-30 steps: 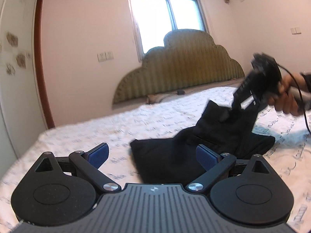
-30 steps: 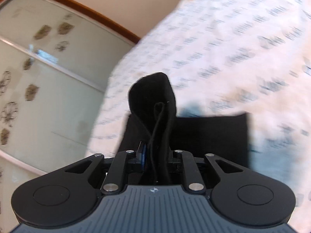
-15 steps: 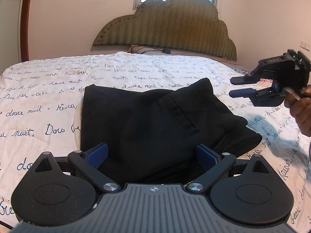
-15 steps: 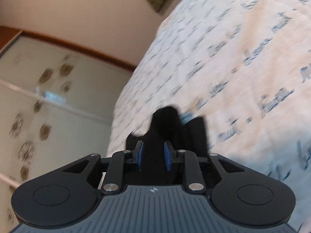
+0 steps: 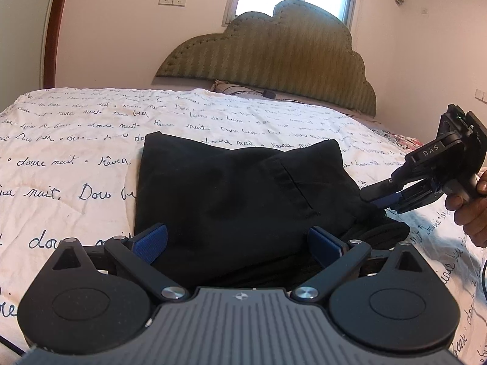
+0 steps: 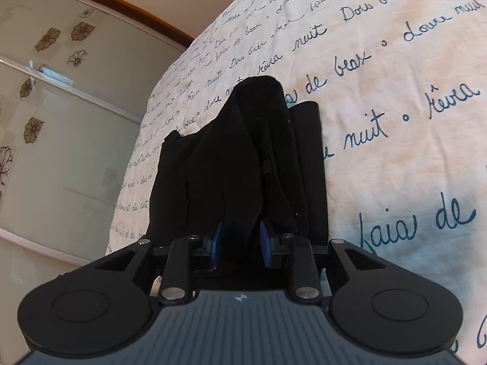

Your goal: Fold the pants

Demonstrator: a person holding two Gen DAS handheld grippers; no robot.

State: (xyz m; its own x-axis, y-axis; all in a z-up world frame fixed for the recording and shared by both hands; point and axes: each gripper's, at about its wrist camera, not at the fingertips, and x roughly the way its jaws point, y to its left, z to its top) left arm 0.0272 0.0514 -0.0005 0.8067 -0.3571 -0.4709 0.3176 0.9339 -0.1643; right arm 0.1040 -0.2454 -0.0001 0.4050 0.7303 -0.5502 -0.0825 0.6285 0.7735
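Pants [image 5: 231, 194]: black, folded into a compact stack on the bed, lying just ahead of the left gripper's fingers and reaching in between them; a raised hump of cloth [image 6: 258, 115] stands up ahead of the right gripper's fingers.
Left gripper [image 5: 240, 241]: fingers spread wide, blue pads on either side of the near edge of the pants, neither pad pressing the cloth.
Right gripper [image 6: 240, 243]: its jaws have just been opening; a fold of the black cloth still sits between the blue pads with a narrow gap, and whether the pads still press on it cannot be told. In the left wrist view its fingers [image 5: 380, 193] meet the right-hand edge of the stack.
Hand [image 5: 470, 210]: a person's hand on the right gripper's handle, behind its fingers.
Bed cover [image 5: 76, 152]: cream with dark cursive writing, spread under the pants and on all sides of both sets of fingers.
Headboard [image 5: 274, 57]: olive, scalloped, far beyond the left fingers, past the pants.
Wardrobe door [image 6: 61, 106]: frosted panels with flower motifs, left of the right fingers, beyond the bed's edge.
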